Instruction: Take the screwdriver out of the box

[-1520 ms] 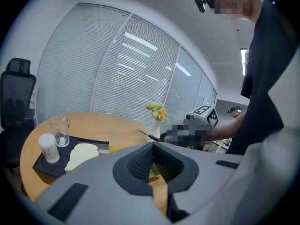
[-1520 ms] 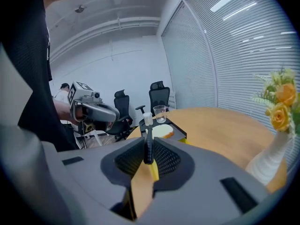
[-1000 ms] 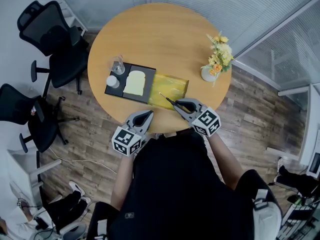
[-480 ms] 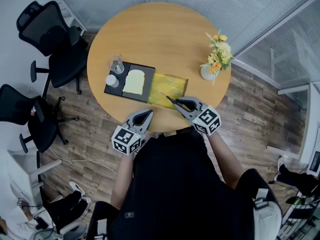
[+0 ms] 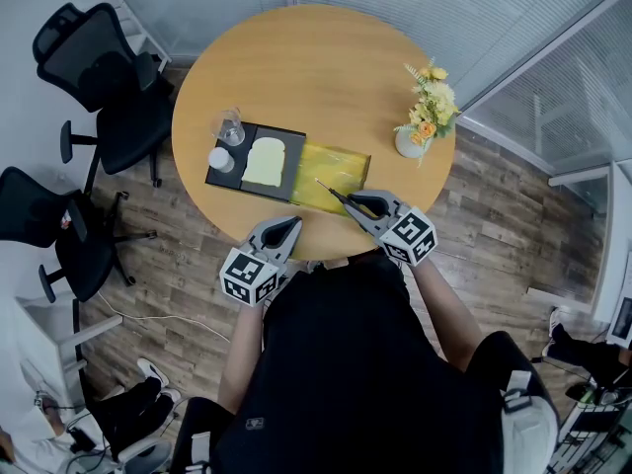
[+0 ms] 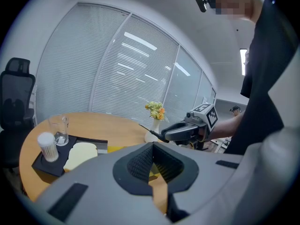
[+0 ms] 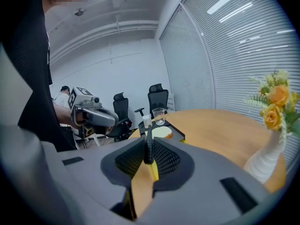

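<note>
Black screwdriver (image 7: 147,143), handle half-hidden between right fingers (image 7: 130,161)

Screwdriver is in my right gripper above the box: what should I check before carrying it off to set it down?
1. Grip: right gripper shut on the screwdriver by its handle: ok.
2. Lift: screwdriver looks raised above the yellow box, with the shaft over it: ok.
3. Firmness of the hold: cannot tell.
4. Left gripper shut, empty, at the near edge of the table, out of the path: ok.
5. Bare table beyond the box for a set-down: ok.
</note>
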`<state>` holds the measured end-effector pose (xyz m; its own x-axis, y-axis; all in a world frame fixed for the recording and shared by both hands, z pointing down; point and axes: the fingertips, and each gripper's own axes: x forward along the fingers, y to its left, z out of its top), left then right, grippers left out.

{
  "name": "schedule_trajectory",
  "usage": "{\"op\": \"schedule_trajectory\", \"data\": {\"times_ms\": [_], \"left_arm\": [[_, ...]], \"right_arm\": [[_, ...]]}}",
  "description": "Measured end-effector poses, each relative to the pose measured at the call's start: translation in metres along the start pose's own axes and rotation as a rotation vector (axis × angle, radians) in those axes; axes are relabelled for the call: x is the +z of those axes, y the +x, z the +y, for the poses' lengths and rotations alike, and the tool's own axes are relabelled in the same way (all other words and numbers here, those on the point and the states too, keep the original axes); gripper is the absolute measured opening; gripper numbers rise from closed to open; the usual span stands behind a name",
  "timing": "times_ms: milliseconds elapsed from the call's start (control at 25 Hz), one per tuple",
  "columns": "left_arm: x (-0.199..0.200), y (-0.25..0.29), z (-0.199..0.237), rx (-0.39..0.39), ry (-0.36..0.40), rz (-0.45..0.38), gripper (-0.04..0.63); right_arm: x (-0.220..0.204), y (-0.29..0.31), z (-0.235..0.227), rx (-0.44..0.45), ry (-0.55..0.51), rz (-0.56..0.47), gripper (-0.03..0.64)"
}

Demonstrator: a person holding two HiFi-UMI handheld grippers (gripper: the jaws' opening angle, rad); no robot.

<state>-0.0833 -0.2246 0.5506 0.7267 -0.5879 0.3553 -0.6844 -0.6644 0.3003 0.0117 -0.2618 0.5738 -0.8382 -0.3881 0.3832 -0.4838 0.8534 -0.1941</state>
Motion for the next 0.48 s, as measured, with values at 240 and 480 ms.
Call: {"op": "schedule_trajectory", "data": {"times_ms": [240, 480], "left_arm": [[-0.0007, -0.0002, -0.0002, 0.000, -0.001, 0.002, 0.006], [-0.0016, 0.0018, -0.0001, 0.000, -0.002, 0.008, 0.006]], "right_arm": [[0.0002, -0.0001, -0.0009, 0.002, -0.003, 0.004, 0.052], [0.0045, 0.0006, -0.0006, 0.012, -0.005, -0.003, 0.052]]}}
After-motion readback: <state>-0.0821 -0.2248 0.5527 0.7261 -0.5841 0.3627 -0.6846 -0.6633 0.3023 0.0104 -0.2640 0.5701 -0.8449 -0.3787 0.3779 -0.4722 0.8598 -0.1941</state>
